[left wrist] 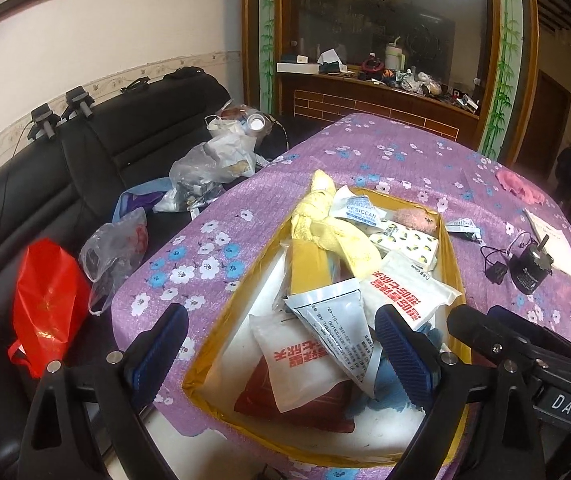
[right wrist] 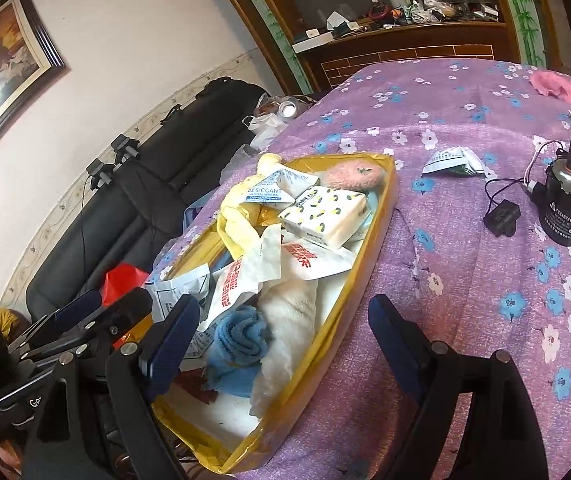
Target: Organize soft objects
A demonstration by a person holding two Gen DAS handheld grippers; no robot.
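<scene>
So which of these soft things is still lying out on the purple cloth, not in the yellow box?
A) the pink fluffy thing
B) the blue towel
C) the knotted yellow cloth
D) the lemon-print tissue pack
A: the pink fluffy thing lies alone on the flowered cloth at the far corner, while the blue towel, the knotted yellow cloth and the tissue pack all sit inside the yellow box.

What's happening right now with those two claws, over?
Left gripper open over yellow cardboard box. Right gripper open, empty. Pink fluffy cloth still outside on purple flowered tablecloth.
</scene>
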